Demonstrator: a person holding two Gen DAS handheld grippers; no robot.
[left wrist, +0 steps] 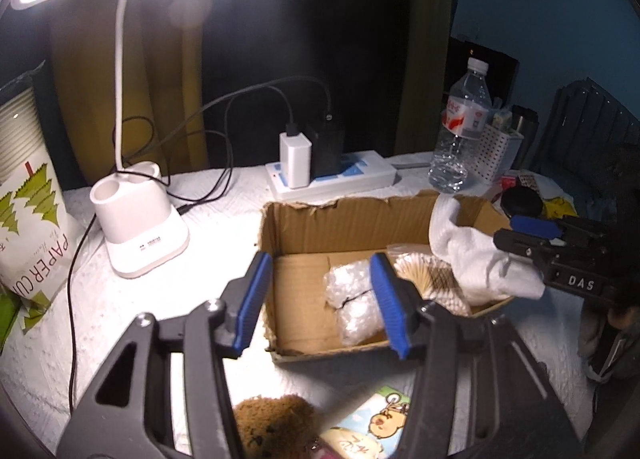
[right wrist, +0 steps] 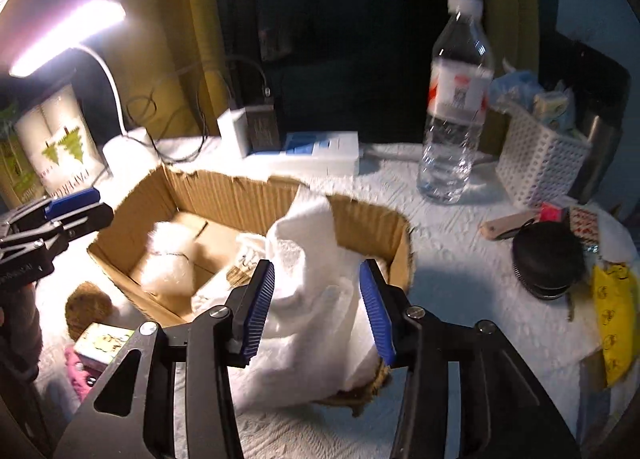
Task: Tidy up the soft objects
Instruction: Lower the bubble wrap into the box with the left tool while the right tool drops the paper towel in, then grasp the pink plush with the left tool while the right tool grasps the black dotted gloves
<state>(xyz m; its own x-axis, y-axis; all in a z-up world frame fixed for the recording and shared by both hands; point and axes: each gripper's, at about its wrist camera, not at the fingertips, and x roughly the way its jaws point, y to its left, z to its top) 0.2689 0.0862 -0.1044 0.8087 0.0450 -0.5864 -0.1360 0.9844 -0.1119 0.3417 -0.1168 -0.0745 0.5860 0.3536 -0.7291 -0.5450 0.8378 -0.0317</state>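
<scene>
the step in hand looked like loading the cardboard box (left wrist: 352, 219) with the soft things. a white towel (right wrist: 316, 291) lay slumped over the box's near right wall, partly inside and partly hanging out toward the right gripper (right wrist: 318, 309). that gripper's jaws stood spread on either side of the towel's bulk, and whether the pads were touching the cloth could not be told; the cloth did not look pinched. the left gripper (left wrist: 318, 303) hovered over the box's front left corner with its jaws released and nothing between them.

already inside the box were a bubble wrap bundle (left wrist: 352, 299) on the floor and a clear bag of beige patterned stuff (left wrist: 432, 279) beside it, under the towel's edge.

my judgement: the towel was only half delivered, so the next move called for nudging or regrasping it so that all of it dropped inside the walls. after that, the soft things outside the box needed picking.

the left wrist view showed a brown fuzzy object (left wrist: 272, 425) and a cartoon-printed packet (left wrist: 372, 427) on the table just before the box, plus the right gripper side-on beside the towel. the right wrist view alone showed the towel spilling over the wall, and a black round case (right wrist: 548, 261) and yellow bag (right wrist: 614, 319) well apart on the right.
</scene>
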